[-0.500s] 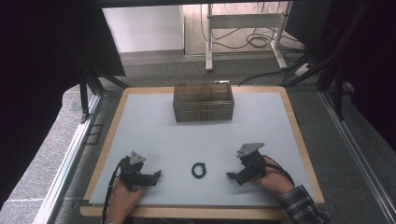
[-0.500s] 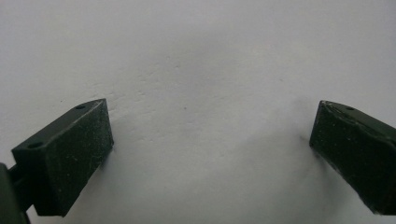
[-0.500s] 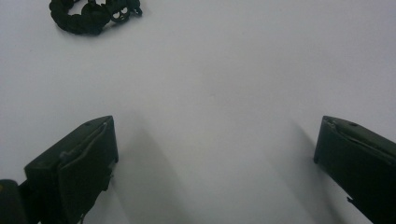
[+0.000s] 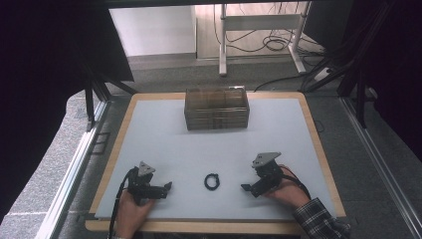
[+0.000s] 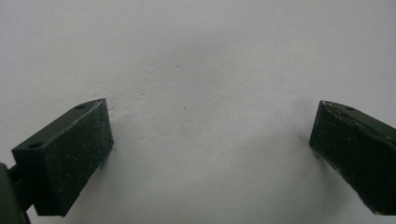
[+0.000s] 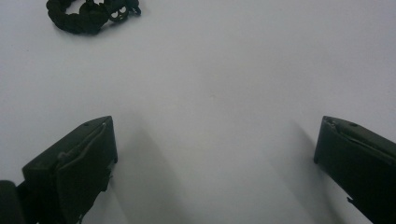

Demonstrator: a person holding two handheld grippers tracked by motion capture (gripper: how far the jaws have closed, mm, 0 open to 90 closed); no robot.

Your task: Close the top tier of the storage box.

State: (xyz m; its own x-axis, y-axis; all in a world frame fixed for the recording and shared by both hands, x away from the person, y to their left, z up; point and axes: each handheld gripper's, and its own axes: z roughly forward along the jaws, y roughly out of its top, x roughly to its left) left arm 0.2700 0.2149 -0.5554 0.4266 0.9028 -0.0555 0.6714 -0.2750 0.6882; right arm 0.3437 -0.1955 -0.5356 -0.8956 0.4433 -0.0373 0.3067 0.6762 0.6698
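Two grippers rest near the table's (image 4: 149, 124) front edge: our left gripper (image 4: 166, 187), jaws spread and empty, then the black bracelet (image 4: 212, 181) lying between them, then our right gripper (image 4: 245, 188), jaws likewise spread with nothing in them. A shallow approach could nudge the light bracelet across the smooth surface instead of catching it.

You will find no writing to read here: no label, brand, number or sign stands on the table (image 4: 164, 149), on the clear box (image 4: 217, 108) at its far side, on the black bracelet (image 4: 212, 181), or on the black jaws seen in your two gripper views.
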